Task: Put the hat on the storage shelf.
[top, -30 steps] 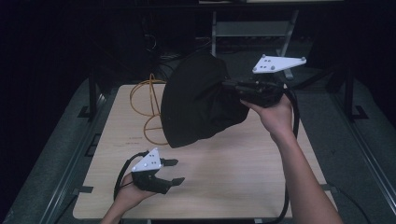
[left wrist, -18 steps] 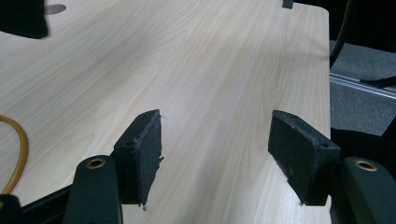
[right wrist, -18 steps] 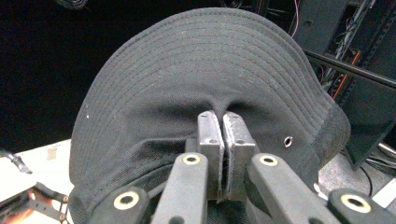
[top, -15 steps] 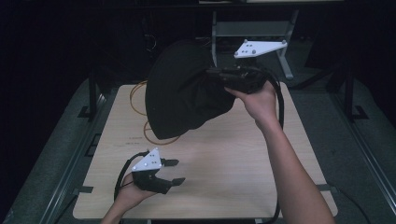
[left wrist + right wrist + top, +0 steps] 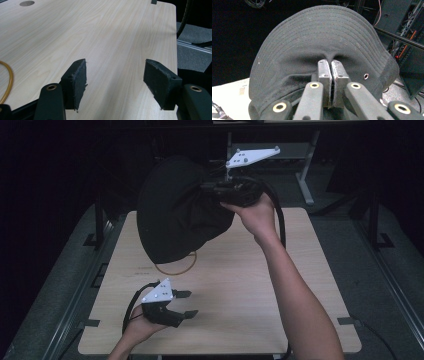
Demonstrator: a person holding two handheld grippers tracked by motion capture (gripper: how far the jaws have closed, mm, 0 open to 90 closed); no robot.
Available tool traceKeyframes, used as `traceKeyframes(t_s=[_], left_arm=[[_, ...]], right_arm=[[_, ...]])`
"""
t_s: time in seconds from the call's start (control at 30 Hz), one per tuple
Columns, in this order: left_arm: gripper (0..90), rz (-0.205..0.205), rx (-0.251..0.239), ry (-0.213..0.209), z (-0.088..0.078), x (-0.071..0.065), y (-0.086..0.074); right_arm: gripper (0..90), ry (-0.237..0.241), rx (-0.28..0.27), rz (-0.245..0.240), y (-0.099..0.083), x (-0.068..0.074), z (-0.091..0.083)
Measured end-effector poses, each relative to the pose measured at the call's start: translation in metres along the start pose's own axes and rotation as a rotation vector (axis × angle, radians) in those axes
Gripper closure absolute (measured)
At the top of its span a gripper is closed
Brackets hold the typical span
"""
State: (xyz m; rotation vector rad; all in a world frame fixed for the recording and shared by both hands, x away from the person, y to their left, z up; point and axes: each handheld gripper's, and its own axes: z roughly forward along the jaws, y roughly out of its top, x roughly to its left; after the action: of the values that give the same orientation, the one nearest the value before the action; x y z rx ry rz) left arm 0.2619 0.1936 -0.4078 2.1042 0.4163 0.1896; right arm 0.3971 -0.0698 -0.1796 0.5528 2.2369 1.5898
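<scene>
from above, the right gripper (image 5: pixel 212 187) holds a black bucket hat (image 5: pixel 175 215) up in the air over the far half of the wooden table (image 5: pixel 240 285), well clear of the top, with the brim hanging down and facing the left side; i take it the hat is lifted high so it can hang free and be turned or shown. under its lower edge an orange cord loop (image 5: pixel 176 266) lies flat on the wood. the left gripper (image 5: pixel 184 304) rests low near the front edge, palm under it, jaws apart and holding nothing, seemingly parked out of the way. in the left gripper view the two black pads (image 5: pixel 75 82) stand wide apart over bare wood, with a bit of the orange cord at the left edge. in the right gripper view the jaws are pressed together on a fold of the hat's fabric, which puckers where it is pinched, the stitched brim fanning out beyond; a metal eyelet (image 5: pixel 365 75) sits just to one side.
</scene>
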Motion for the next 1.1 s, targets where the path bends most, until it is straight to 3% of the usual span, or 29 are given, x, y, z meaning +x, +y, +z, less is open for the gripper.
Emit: traceKeyframes(t_s=[0.53,1.1], left_arm=[[34.5,-0.004,-0.007,0.005,-0.003,0.004,0.000],[34.5,-0.019,-0.024,-0.004,-0.002,0.006,0.001]], right_arm=[[87.1,0.016,0.050,-0.005,0.023,-0.004,0.033],[87.1,0.040,0.094,-0.007,0.047,-0.010,0.081]])
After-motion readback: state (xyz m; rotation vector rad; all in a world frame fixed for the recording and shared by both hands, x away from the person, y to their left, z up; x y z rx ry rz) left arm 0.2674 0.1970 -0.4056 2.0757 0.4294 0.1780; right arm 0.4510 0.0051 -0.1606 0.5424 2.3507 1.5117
